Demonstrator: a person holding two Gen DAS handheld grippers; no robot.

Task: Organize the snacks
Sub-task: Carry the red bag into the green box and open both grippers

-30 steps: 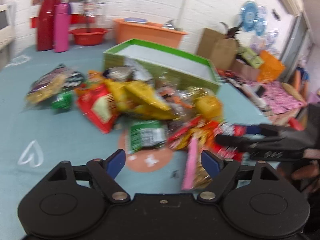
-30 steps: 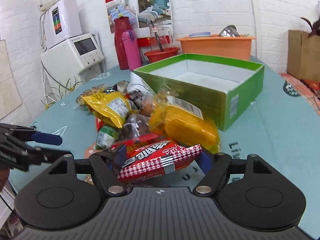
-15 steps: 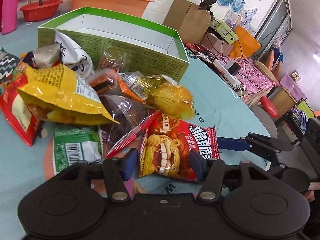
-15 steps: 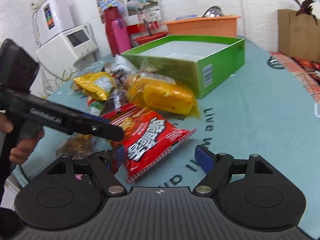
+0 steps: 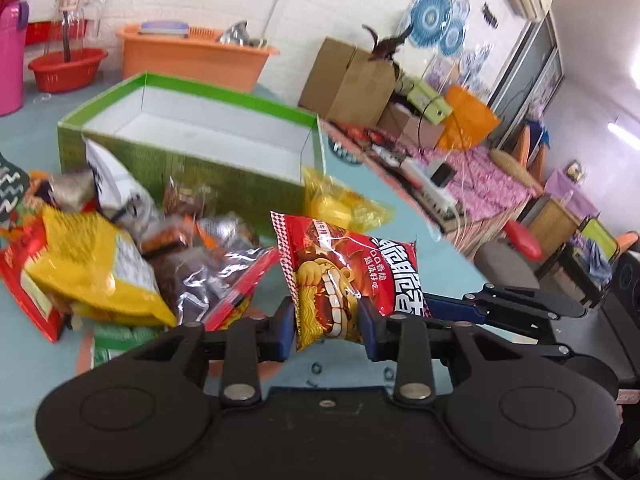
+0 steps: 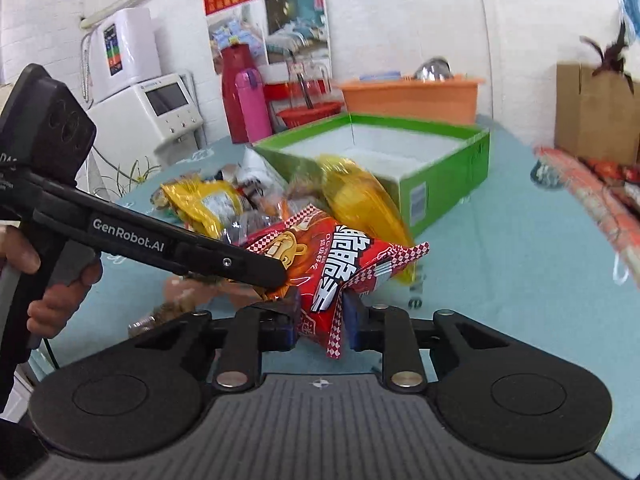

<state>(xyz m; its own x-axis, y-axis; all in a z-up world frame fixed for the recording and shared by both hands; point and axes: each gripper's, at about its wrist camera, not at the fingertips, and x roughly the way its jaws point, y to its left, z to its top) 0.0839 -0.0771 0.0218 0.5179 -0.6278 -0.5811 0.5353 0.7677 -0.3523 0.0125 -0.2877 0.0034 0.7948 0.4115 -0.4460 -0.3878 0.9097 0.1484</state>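
red snack packet (image 5: pixel 352 276) between both grippers' fingers (image 5: pixel 286 326)

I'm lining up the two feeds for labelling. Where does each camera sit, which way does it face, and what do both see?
Left wrist: on the left gripper, facing along its fingers at the red snack packet, the snack pile and green box; the right gripper's fingers enter at right.
Right wrist: on the right gripper, facing the same packet and box; the left gripper and the hand holding it show at left.
Shared: the packet, gripped by both, the box, the orange basin.
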